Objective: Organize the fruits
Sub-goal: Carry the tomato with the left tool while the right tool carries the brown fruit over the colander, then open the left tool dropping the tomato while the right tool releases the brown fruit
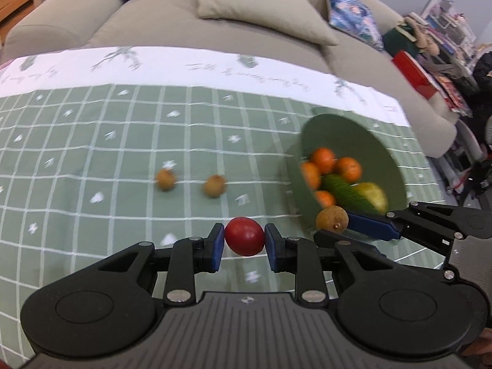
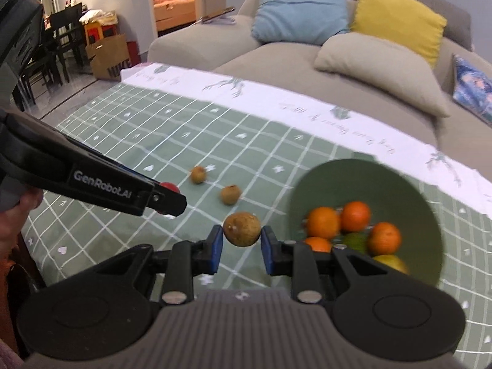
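The left claw [image 1: 244, 241] held a red fruit [image 1: 245, 236], the right claw [image 2: 242, 240] a brown fruit [image 2: 242, 229]. Both fruits were pinched only at the pad tips and might slip before the bowl [image 2: 409, 184].

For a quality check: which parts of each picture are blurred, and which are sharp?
Left wrist view: the bowl and the loose brown fruits are smeared by motion; the red fruit is fairly sharp. Right wrist view: the bowl and oranges are blurred; the held brown fruit is clearer.
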